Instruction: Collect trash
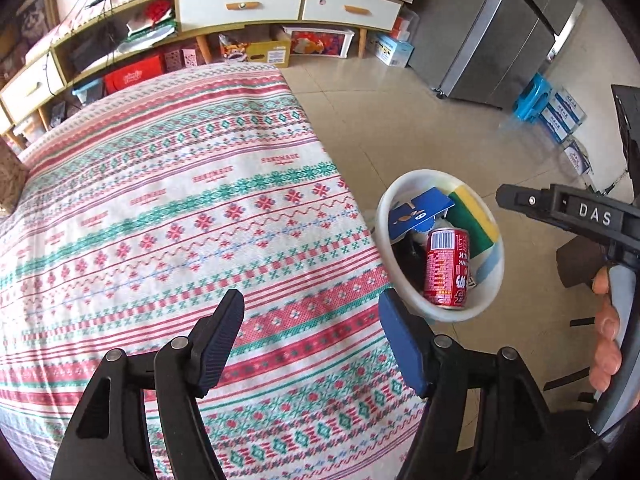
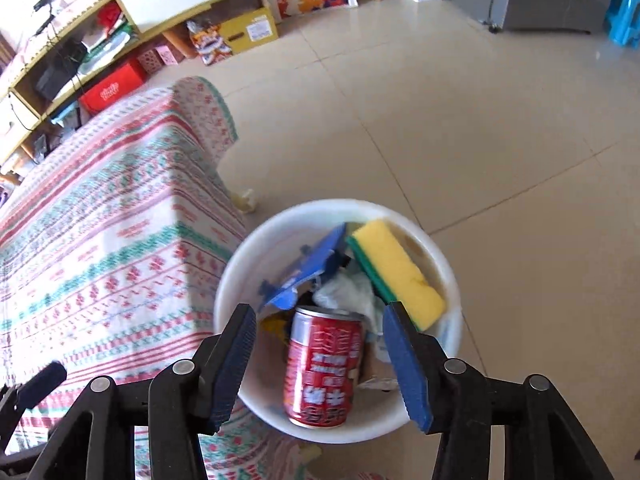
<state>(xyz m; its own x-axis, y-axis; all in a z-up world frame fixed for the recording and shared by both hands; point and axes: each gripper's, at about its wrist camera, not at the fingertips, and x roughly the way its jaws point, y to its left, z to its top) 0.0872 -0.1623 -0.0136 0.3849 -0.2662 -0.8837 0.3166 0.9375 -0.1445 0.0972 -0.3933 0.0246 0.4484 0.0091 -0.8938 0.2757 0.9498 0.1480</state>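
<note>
A white bin (image 1: 424, 176) stands on the tiled floor beside the cloth-covered table (image 1: 160, 208). Inside lie a red drink can (image 1: 446, 268), a blue carton (image 1: 420, 212) and a yellow-and-green sponge (image 1: 474, 216). My left gripper (image 1: 310, 300) hangs open over the table's edge with nothing between its fingers. In the right wrist view my right gripper (image 2: 320, 312) is open above the bin (image 2: 236, 264). The can (image 2: 320, 368) rests below it, clear of both pads. The sponge (image 2: 396, 272), carton (image 2: 308, 268) and a crumpled tissue (image 2: 352, 292) lie behind the can.
A crumpled yellowish scrap (image 2: 246, 200) lies on the floor by the table corner. A low cabinet (image 1: 240, 4) with boxes under it lines the far wall. A steel fridge (image 1: 500, 32) and a blue stool (image 1: 534, 98) stand at the right. A hand (image 1: 606, 344) grips the other gripper's handle.
</note>
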